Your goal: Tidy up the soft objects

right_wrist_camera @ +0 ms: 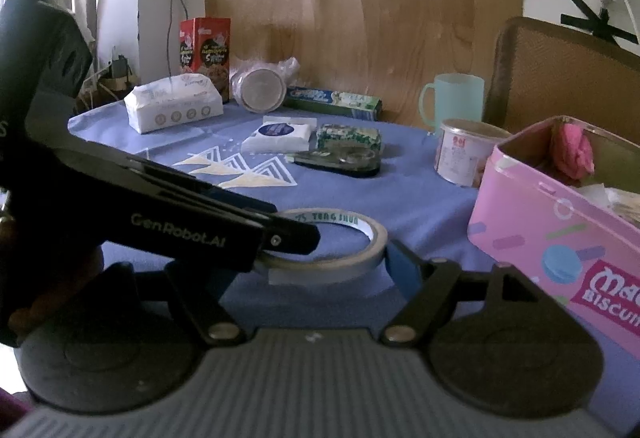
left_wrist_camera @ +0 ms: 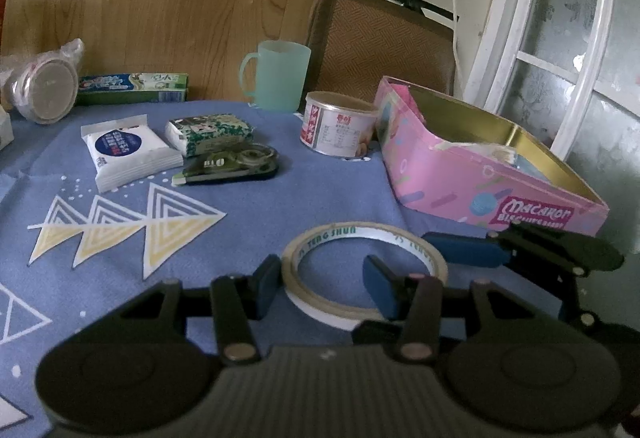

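A white wet-wipes pack [left_wrist_camera: 128,153] and a green-patterned tissue pack [left_wrist_camera: 210,131] lie on the blue cloth at mid left; both show in the right wrist view [right_wrist_camera: 280,135] [right_wrist_camera: 348,137]. A larger white tissue pack [right_wrist_camera: 174,105] lies at the back left. A pink macaron tin [left_wrist_camera: 480,173] stands open at right, with a pink soft thing [right_wrist_camera: 570,149] and paper inside. My left gripper [left_wrist_camera: 324,288] is open and empty, low over a tape roll [left_wrist_camera: 360,270]. My right gripper [right_wrist_camera: 316,274] is open beside the same roll [right_wrist_camera: 332,242]; the left gripper crosses in front of it.
A correction-tape dispenser [left_wrist_camera: 232,167], a small tin can [left_wrist_camera: 340,125], a green mug [left_wrist_camera: 276,75], a toothpaste box [left_wrist_camera: 132,87], a bagged jar [left_wrist_camera: 48,87] and a red snack box [right_wrist_camera: 206,45] stand on the table. A chair [left_wrist_camera: 380,41] stands behind.
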Available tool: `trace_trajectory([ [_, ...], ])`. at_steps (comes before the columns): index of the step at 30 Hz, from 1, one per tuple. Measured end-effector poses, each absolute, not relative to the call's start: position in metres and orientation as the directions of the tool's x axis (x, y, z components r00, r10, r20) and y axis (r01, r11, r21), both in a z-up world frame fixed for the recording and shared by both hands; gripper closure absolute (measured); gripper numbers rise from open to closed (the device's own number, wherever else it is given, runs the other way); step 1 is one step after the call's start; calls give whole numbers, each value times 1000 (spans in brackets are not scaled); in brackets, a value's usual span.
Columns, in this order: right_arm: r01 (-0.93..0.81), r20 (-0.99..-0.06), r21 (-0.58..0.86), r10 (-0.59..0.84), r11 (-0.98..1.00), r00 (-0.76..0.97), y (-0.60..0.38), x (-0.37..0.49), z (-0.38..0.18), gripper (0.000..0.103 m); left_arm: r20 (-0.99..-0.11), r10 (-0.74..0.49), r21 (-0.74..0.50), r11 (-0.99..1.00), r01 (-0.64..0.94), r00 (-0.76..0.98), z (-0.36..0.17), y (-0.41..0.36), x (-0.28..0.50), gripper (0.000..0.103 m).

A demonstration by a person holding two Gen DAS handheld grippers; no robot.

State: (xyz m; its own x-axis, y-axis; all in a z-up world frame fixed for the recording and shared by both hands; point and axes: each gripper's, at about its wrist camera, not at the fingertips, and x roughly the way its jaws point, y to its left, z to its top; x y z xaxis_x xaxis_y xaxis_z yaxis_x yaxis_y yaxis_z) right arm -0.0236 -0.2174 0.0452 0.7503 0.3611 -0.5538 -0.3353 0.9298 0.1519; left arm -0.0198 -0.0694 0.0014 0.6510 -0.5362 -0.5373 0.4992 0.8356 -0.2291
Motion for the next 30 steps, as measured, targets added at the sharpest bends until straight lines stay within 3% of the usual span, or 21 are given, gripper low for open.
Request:
trace_trajectory([
  [19,-329,-520,154,359,932,775,-217,-29,47,23,-525,-509,-209,854,476,682,7,-74,-26,59],
  [30,-274,-424,144,310,951,851,-225,-46,62,23,-464,-529,-230,846,480,710,32,-87,-34,59],
])
